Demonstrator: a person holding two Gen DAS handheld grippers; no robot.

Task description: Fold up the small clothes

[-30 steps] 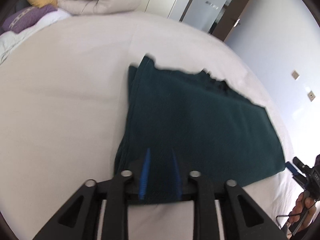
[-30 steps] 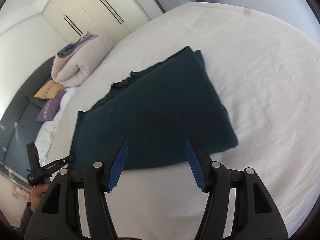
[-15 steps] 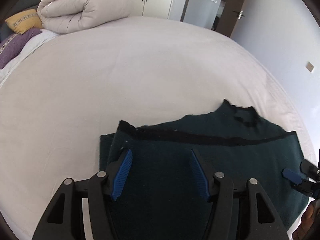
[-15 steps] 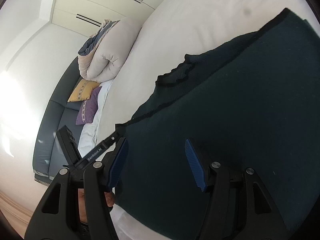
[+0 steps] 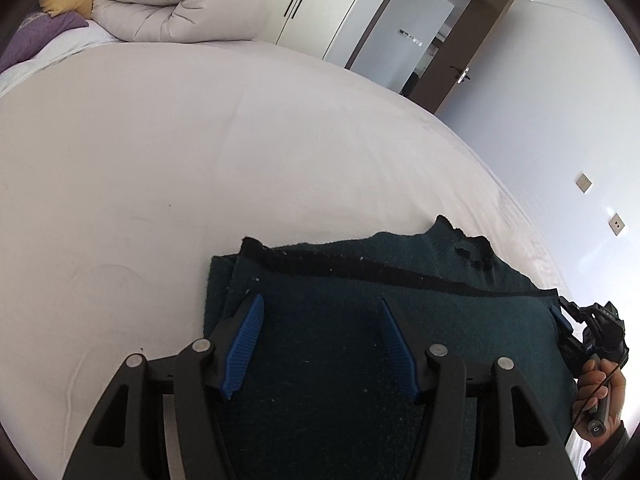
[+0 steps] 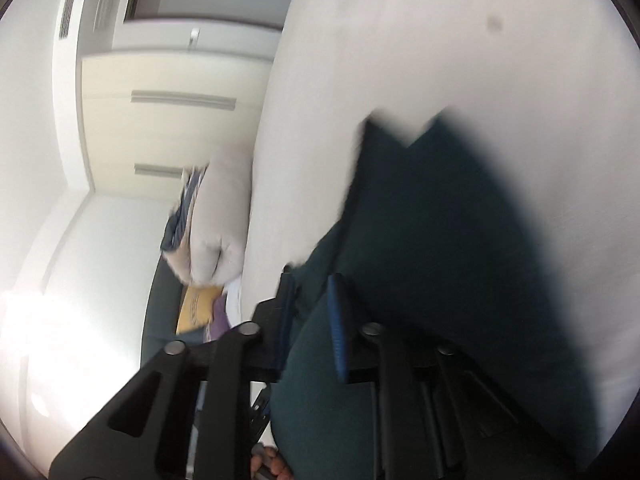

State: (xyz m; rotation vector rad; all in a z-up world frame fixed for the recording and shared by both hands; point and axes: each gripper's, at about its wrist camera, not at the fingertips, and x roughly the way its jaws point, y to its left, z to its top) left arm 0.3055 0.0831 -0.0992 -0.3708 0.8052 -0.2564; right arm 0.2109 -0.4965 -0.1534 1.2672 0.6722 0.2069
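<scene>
Garment first: we have the dark teal knit sweater (image 5: 360, 304) lying on the white bed sheet (image 5: 200, 160), occupying the 5 o'clock part of the left wrist view. A black-trimmed edge (image 5: 360, 270) runs across it just short of the collar (image 5: 460, 240) at its far side, so we judge a lower layer is already folded up over the body.

Our left gripper (image 5: 320, 340) hovers over the sweater's near-left area with its blue-padded jaws spread wide and nothing between them. We judge it is parked there so as not to drag the layer that is lying flat.

Our right gripper (image 6: 310, 320) is rolled sideways; its view is motion-blurred. Jaws are narrowed to a slim gap with teal fabric running through it. It looks like a pinch on the sweater's edge (image 6: 316, 264), though blur keeps us from confirming firm contact. In the left wrist view its blue tip (image 5: 558, 318) sits at the sweater's right edge, at 4 o'clock. An edge grip there makes sense for lifting that side across for the next fold.

Rolled beige duvet (image 5: 172, 4) and yellow and purple cushions (image 5: 60, 8) sit at 11 o'clock, well apart from the work.
</scene>
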